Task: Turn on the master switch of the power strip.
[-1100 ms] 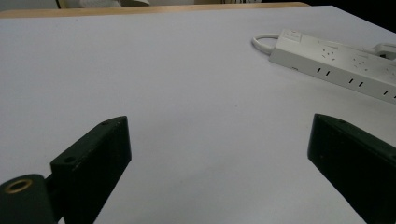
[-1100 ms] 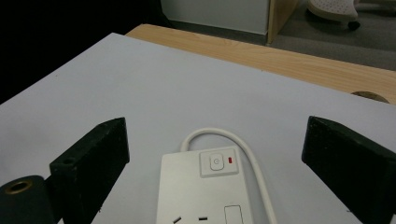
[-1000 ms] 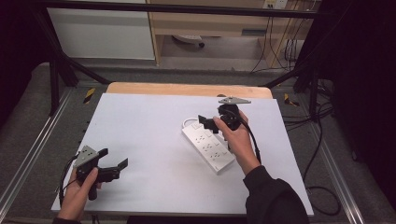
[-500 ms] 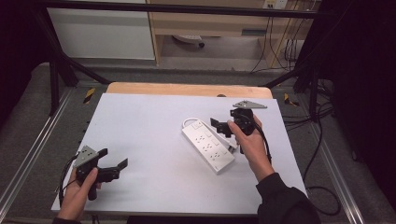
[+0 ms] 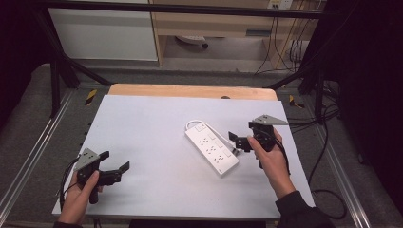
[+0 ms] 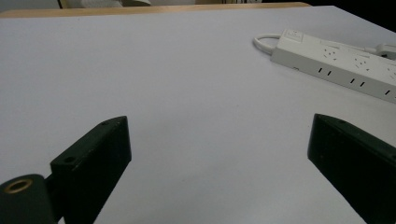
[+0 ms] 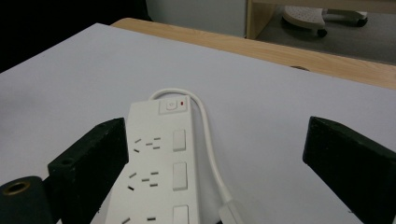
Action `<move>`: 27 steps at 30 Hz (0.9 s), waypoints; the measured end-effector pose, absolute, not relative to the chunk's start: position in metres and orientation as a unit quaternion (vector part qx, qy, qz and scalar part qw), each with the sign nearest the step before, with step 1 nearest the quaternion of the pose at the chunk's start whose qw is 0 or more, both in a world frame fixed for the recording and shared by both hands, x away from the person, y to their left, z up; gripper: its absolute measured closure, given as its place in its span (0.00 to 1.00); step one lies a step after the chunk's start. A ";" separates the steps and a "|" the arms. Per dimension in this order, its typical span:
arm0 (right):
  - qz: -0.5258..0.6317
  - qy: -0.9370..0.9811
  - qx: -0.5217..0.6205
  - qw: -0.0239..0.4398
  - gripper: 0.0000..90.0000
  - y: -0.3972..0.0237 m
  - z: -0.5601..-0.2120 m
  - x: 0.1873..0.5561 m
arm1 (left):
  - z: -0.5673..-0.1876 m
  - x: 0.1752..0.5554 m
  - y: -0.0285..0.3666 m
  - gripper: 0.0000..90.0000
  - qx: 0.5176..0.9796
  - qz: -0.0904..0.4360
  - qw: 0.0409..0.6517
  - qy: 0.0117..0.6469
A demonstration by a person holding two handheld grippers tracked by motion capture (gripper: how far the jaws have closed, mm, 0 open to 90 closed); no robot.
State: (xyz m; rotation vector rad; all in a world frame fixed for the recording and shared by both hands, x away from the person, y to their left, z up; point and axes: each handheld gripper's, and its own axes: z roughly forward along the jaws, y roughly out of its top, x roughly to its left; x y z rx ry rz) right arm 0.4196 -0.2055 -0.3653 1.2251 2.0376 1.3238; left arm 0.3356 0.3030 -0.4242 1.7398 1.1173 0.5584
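A: Where is the power strip [image 5: 212, 147]?

B: It lies flat on the white counter [image 5: 152, 128], a little right of the middle, set at a slant: its switch end points to the far left and its other end to the near right. A white cord [image 7: 212, 140] loops out of the switch end and runs back along the strip's right side.

A: And the right gripper [image 5: 242, 141]?

B: It is held just beside the strip's right edge, pointing left at it. Its fingers [image 7: 88, 163] stand wide apart and grip nothing (in the right gripper view the strip's near end sits low between them, with a small red mark beside the main switch). I cannot tell whether a finger touches the strip.

A: The left gripper [image 5: 121, 171]?

B: It is at the near left corner of the counter, well apart from the strip, held in the person's left hand [image 5: 78, 202]. Its fingers [image 6: 91, 158] are spread wide too, with only bare counter between them; in the left gripper view the strip lies far off to the right.

A: Anything else on the counter?

B: A strip of bare wood [image 5: 190, 90] shows along its far edge.
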 end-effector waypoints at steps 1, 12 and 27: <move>0.477 0.731 0.441 0.209 0.08 -0.209 -0.367 0.417 | -0.424 0.336 0.303 0.07 0.713 0.229 0.480 0.458; 0.497 0.704 0.451 0.232 0.08 -0.247 -0.384 0.388 | -0.424 0.335 0.303 0.07 0.712 0.230 0.480 0.458; 0.493 0.689 0.473 0.241 0.07 -0.278 -0.411 0.359 | -0.424 0.335 0.304 0.07 0.712 0.229 0.481 0.458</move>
